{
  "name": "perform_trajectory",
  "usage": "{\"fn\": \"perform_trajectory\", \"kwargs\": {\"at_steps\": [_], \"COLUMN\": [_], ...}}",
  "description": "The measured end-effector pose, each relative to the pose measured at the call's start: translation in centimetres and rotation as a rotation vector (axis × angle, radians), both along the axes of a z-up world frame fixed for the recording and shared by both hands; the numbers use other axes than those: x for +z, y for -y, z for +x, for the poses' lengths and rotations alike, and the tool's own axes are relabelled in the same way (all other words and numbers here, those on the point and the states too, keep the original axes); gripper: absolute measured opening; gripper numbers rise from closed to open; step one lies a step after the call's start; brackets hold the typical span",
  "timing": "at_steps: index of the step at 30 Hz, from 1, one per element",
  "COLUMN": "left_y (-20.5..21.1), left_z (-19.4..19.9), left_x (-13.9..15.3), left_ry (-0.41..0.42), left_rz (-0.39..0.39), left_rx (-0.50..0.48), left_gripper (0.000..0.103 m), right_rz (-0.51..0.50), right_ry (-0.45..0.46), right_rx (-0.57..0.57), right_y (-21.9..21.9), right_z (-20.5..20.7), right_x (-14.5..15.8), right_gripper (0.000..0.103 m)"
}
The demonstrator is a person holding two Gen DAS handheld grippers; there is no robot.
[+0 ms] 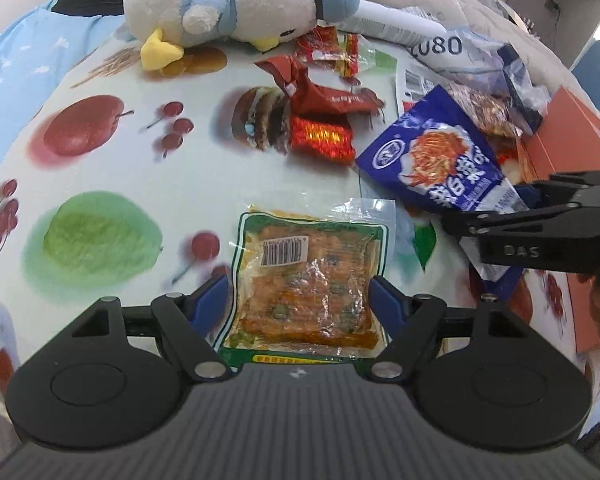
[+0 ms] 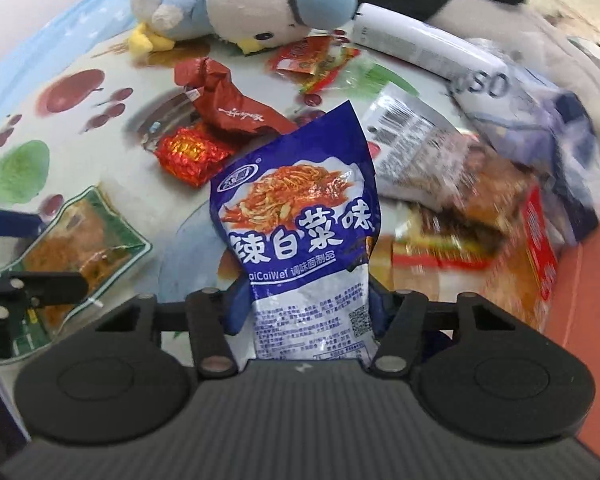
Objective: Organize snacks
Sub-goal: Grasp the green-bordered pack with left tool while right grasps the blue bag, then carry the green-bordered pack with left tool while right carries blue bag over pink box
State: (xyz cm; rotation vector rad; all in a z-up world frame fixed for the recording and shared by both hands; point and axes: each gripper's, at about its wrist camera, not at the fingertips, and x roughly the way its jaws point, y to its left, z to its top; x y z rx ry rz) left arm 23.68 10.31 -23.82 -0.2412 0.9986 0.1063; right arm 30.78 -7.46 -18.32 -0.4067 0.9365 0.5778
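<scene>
A clear packet with a green border and orange-brown food (image 1: 304, 276) sits between the blue fingers of my left gripper (image 1: 300, 292). Both fingers touch its side edges, so the gripper is shut on it just above the fruit-print tablecloth (image 1: 100, 184). My right gripper (image 2: 310, 300) is shut on the lower end of a blue snack bag with a noodle picture (image 2: 296, 216). The bag stands up from the jaws, lifted off the table. From the left wrist view the same blue bag (image 1: 432, 156) hangs tilted at the right, next to an orange box.
A white and blue plush bird (image 1: 228, 4) lies at the far edge. Dark red wrappers (image 1: 324, 96) and a red foil packet (image 1: 322, 136) lie mid-table. A heap of packets (image 2: 460, 184), a white tube (image 2: 420, 40) and the orange box (image 1: 572, 132) crowd the right.
</scene>
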Motion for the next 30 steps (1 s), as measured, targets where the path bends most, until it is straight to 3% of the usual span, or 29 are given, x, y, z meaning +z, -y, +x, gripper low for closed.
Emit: {"fn": "perform_trajectory", "kwargs": {"at_steps": [2,5,8,11,13,18,21,30], "left_y": [0.5,2.0,2.3,2.5,2.9,4.2,4.5,6.0], "left_z": [-0.8,-1.4,-1.8,-2.1,-2.3,-3.0,-3.6,-6.0], "left_x": [-0.1,-0.7,-1.2,-1.0,-0.8,-0.4,0.1,1.9], "left_ry": [-0.008,-0.040,-0.032,-0.031,-0.024,-0.024,-0.022,0.003], "left_rz": [0.025,0.131,0.148,0.141,0.151,0.143,0.100,0.068], "left_rx": [-0.010,-0.058,-0.057,-0.061,-0.074,-0.091,-0.074,-0.077], "left_gripper": [0.080,0.081,0.081,0.078,0.068,0.062,0.057,0.055], "right_rz": [0.027,0.059,0.080,0.104,0.122,0.144,0.152,0.250], "right_ry": [-0.017,-0.031,-0.047,-0.070,-0.082,-0.093,-0.085,-0.060], "right_rx": [-0.036,-0.086,-0.120,-0.174,-0.209,-0.245,-0.260,-0.332], "right_y": [0.8,1.9,2.7,3.8,4.7,6.5,7.3,10.0], "right_z": [-1.2,-3.4,-6.0,-8.4,-9.8,-12.2,-13.2,-15.1], "right_x": [0.4,0.8,0.9,0.6,0.5,0.5,0.8,3.2], "right_gripper": [0.058,0.056,0.053,0.052,0.050,0.046,0.044,0.043]}}
